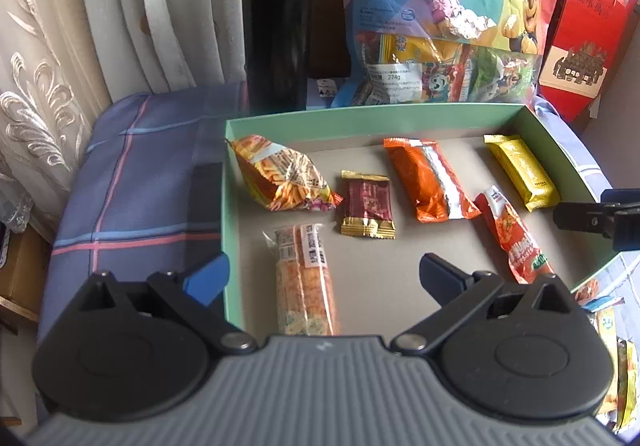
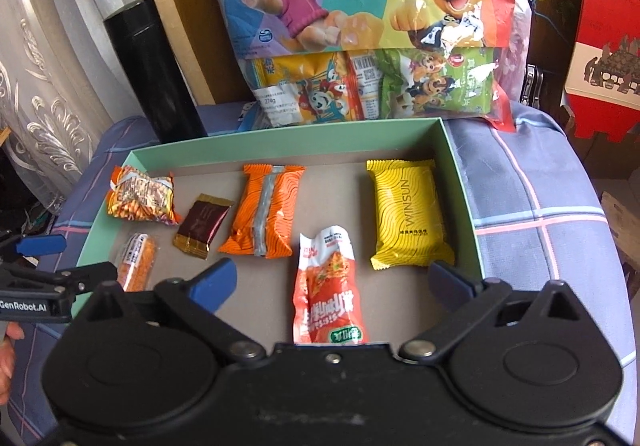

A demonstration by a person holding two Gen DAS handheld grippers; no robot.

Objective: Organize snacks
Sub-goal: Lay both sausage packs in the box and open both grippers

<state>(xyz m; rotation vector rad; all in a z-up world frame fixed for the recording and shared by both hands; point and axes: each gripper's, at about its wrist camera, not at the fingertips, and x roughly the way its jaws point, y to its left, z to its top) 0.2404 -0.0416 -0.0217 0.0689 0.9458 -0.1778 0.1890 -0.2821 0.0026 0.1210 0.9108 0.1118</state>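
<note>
Left wrist view: left tongs (image 1: 324, 278) spread wide, gripping nothing, above a long orange-white snack (image 1: 306, 282) in the green tray (image 1: 360, 113). Right tongs (image 2: 333, 282) equally released over a red sachet (image 2: 328, 286). Six snacks lie apart on the tray floor; yellow packet (image 2: 408, 213) far right.

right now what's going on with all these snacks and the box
A person is sorting snacks into a shallow green box with a handheld gripper in each hand. Six packets already lie in it, among them a yellow packet, an orange packet and a red sachet. Both the left gripper and the right gripper hover open over the box, holding nothing. The big cartoon snack bag stands behind the box.
</note>
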